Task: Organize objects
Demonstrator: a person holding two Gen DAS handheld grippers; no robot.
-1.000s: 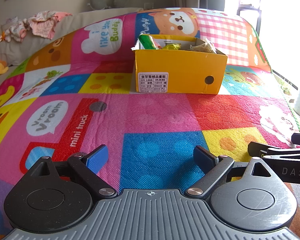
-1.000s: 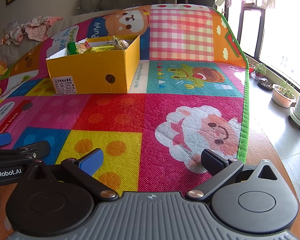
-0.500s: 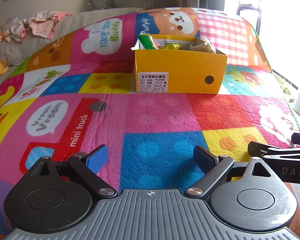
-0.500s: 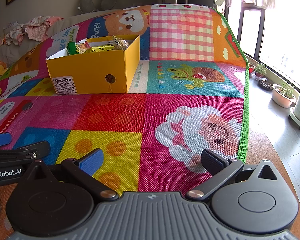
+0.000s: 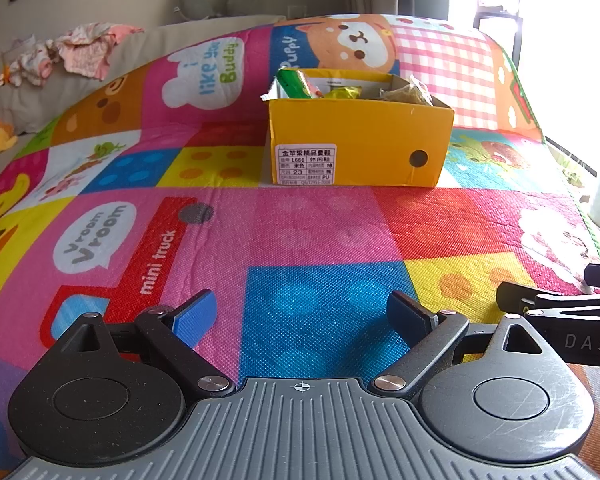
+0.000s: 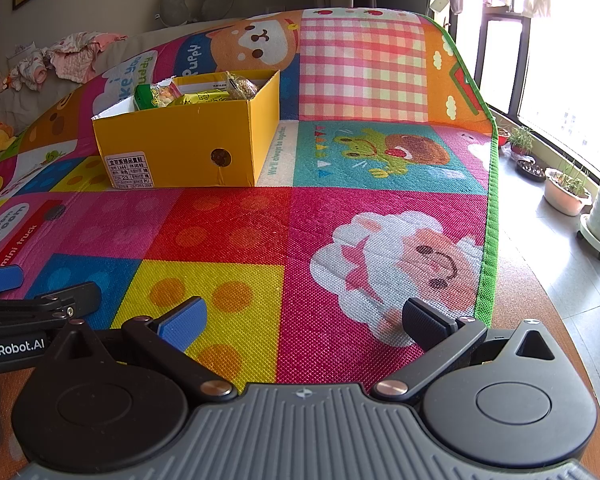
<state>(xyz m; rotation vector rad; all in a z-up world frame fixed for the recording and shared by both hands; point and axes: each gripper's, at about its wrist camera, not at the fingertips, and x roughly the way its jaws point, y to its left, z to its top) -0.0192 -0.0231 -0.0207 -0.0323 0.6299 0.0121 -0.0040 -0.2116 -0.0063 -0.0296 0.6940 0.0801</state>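
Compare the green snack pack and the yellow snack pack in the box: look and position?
The green snack pack sits at the left end of the yellow box and pokes above its rim; the yellow snack pack lies lower, mid-box. Green shows pictured snacks; yellow shows dark print. Both are crinkly wrappers inside the box, untouched by either gripper.

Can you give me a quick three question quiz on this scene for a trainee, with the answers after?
1. True or false: the left gripper and the right gripper are both open and hold nothing.
2. What shows above the rim of the yellow box? A) snack packets B) shoes C) nothing
3. Fill in: the box stands on the colourful ____.

Key:
1. True. On each, the two fingers stand wide apart with only mat between them.
2. A. A green packet and a yellow packet lean above the rim.
3. Play mat.
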